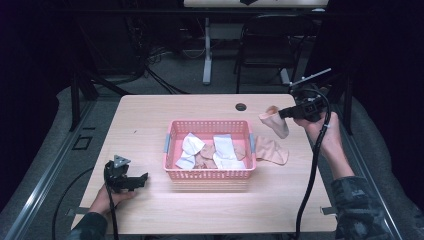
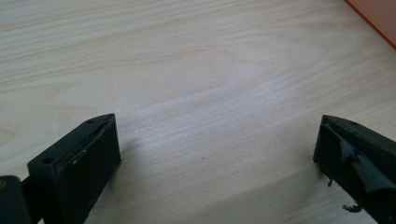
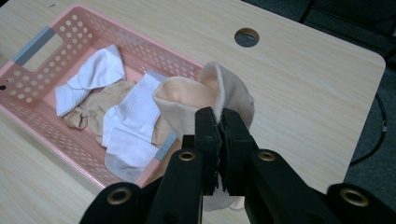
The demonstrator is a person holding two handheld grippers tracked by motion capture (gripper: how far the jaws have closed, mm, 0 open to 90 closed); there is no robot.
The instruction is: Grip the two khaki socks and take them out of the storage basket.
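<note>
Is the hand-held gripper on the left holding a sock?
No, the left hand-held gripper has its jaws wide apart over bare table, with nothing between them.

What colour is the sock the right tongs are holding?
Pale peach-beige, plain. The sock pinched in the right tongs shows best in the right gripper view.

**Right hand raised and clamped, left hand parked low**

Right gripper point(image 1: 286, 113) is up at the right of the high view, forearm angling in from the lower right, jaws pinched tight together. Left gripper point(image 1: 142, 179) sits at lower left, hand point(image 1: 107, 197) behind it, jaws spread wide.
</note>
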